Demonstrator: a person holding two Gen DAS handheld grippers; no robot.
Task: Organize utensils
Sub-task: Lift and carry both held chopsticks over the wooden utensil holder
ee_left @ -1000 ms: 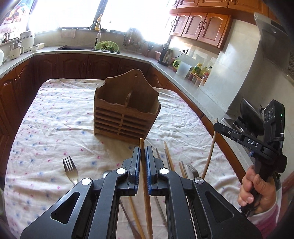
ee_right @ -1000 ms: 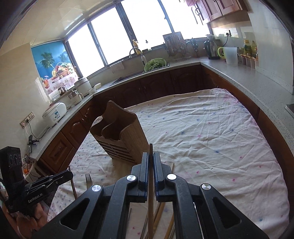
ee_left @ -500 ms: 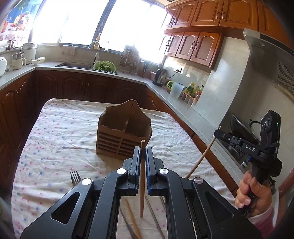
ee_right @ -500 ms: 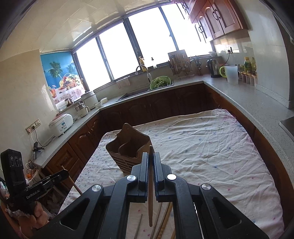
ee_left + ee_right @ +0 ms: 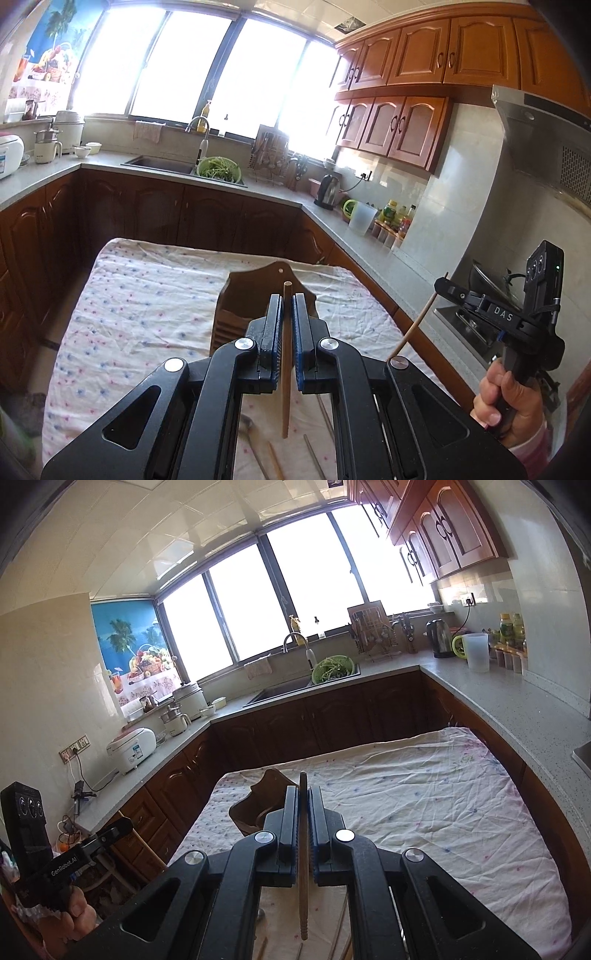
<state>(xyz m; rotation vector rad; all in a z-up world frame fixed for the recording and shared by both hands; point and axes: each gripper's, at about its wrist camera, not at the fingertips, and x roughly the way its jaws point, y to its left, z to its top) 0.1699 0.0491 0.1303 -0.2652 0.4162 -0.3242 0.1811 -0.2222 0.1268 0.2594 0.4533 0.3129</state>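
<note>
My left gripper [image 5: 286,301] is shut on a wooden chopstick [image 5: 285,387] that hangs clear above the cloth. My right gripper [image 5: 303,794] is shut on a second chopstick [image 5: 303,893], also held in the air. Just beyond both sets of fingertips stands the wooden utensil holder [image 5: 251,295] [image 5: 255,808], upright on the flowered tablecloth [image 5: 147,295]. The left wrist view catches the right gripper [image 5: 443,285] with its chopstick [image 5: 415,328] slanting down. At the lower left of the right wrist view is the left gripper [image 5: 123,825]. More chopsticks [image 5: 275,461] and a spoon [image 5: 246,424] lie on the cloth below.
Dark wood cabinets and a grey counter [image 5: 369,243] wrap around the table on three sides. A sink with a green colander [image 5: 219,171], a kettle [image 5: 330,190] and bottles stand on it. A hand [image 5: 509,406] holds the right gripper's grip near the stove.
Both grippers have risen and tipped upward, lifting their chopsticks off the cloth. The holder now sits lower in both views, partly behind the fingertips.
</note>
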